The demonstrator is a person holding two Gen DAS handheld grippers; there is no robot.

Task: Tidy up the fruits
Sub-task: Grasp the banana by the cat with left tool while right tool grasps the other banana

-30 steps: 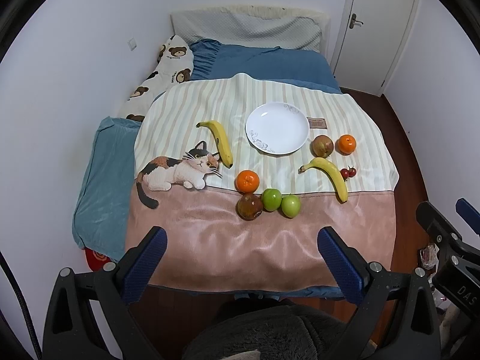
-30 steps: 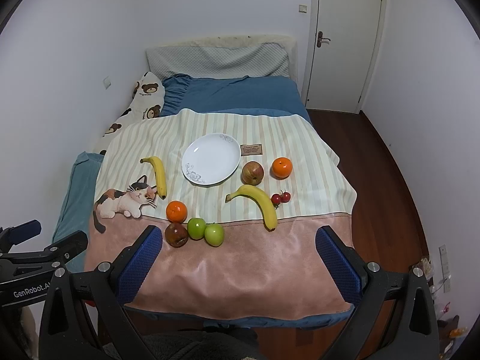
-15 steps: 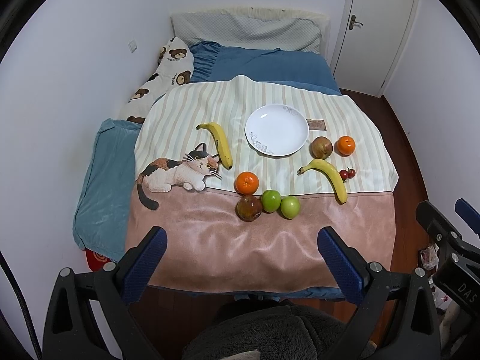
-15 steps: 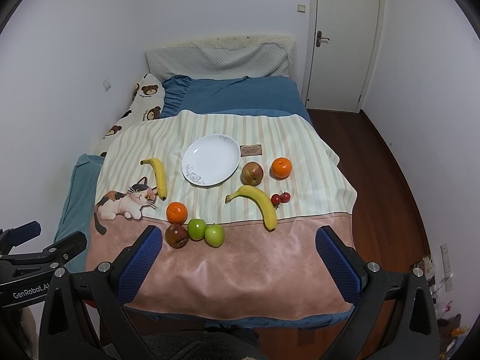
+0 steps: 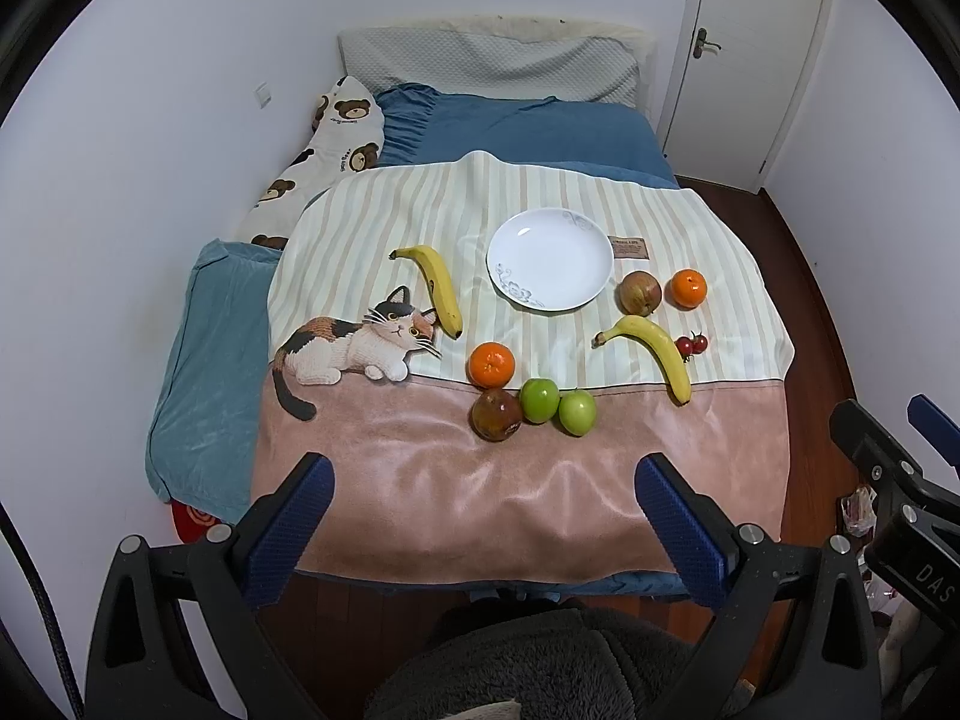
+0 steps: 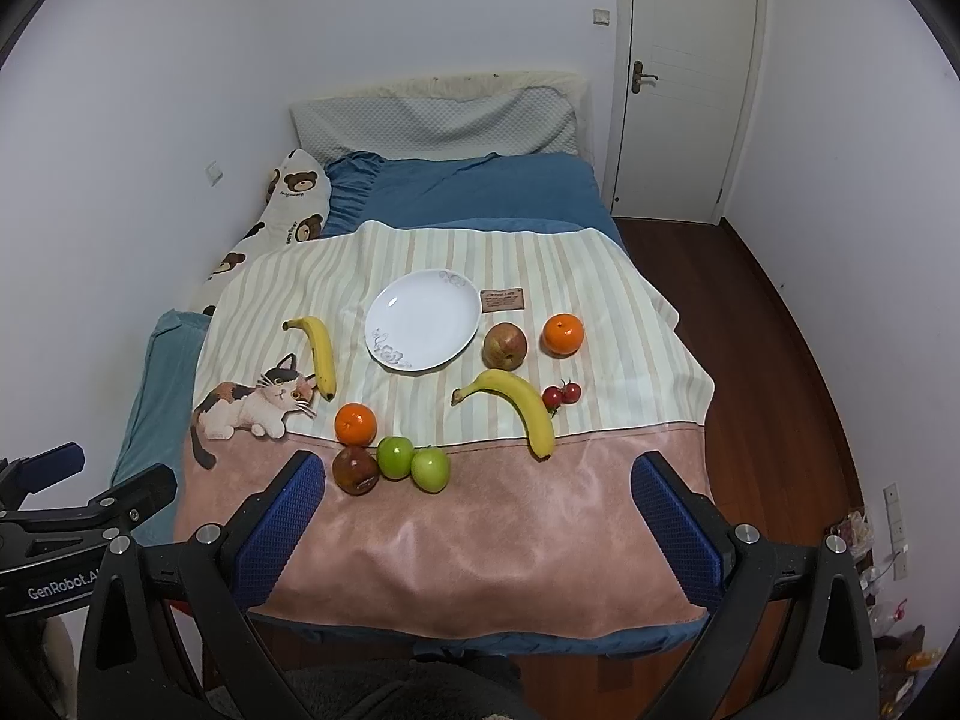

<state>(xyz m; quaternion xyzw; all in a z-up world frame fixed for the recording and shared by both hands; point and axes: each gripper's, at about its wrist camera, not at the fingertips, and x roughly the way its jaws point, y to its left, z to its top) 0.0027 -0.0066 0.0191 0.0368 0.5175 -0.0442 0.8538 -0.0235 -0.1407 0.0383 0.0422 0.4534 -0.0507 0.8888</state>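
Observation:
A white plate (image 5: pixel 550 258) (image 6: pixel 423 319) lies bare on a striped blanket spread over the bed. Around it lie two bananas (image 5: pixel 437 289) (image 5: pixel 654 351), two oranges (image 5: pixel 491 364) (image 5: pixel 688 288), two green apples (image 5: pixel 539 400) (image 5: pixel 577 412), a dark red apple (image 5: pixel 495 414), a reddish apple (image 5: pixel 639 293) and small red cherry tomatoes (image 5: pixel 691 345). My left gripper (image 5: pixel 483 525) is open and held off the bed's near edge, holding nothing. My right gripper (image 6: pixel 474 525) is also open and empty, held near the blanket's front edge.
A cat picture (image 5: pixel 354 348) is printed on the blanket at the left. Pillows (image 5: pixel 486 69) and a bear-print cushion (image 5: pixel 336 147) lie at the bed's far end. A white door (image 6: pixel 690 78) stands at the back right. Wooden floor (image 6: pixel 774 372) runs along the bed's right side.
Both grippers have drifted very slightly; the fruits and plate lie where they were.

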